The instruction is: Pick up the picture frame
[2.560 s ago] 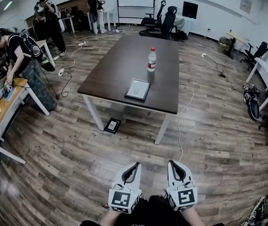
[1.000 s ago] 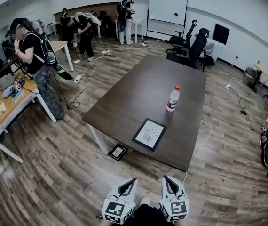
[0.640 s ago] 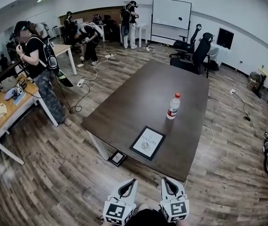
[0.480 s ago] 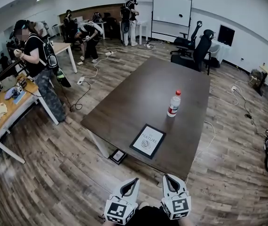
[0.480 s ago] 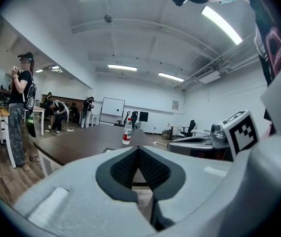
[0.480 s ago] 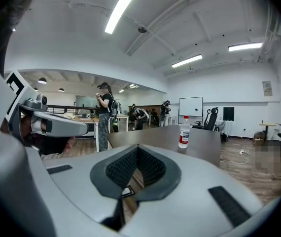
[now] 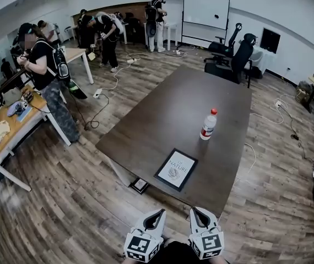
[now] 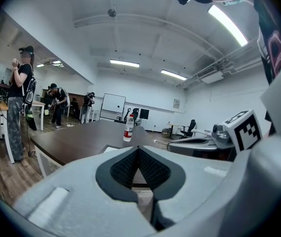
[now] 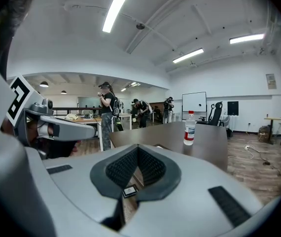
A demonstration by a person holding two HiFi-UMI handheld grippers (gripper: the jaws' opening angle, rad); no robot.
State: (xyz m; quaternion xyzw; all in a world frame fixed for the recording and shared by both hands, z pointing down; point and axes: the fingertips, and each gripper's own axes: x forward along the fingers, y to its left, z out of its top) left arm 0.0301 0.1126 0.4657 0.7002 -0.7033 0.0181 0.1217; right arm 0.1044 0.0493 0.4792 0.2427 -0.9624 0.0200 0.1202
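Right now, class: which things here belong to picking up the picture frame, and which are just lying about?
For the job: picture frame, table, left gripper, right gripper.
Lying about: water bottle, small frame on the floor, whiteboard.

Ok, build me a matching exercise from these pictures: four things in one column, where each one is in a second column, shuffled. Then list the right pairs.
Things
1. picture frame
2. water bottle
3. small frame
4. whiteboard

Places
A. at the far end of the room
B. on the wooden floor, by the table's near edge
C. lying flat near the near end of the dark table
D. standing upright further along the table top

Pairs: 1-C, 2-D, 3-B, 4-A
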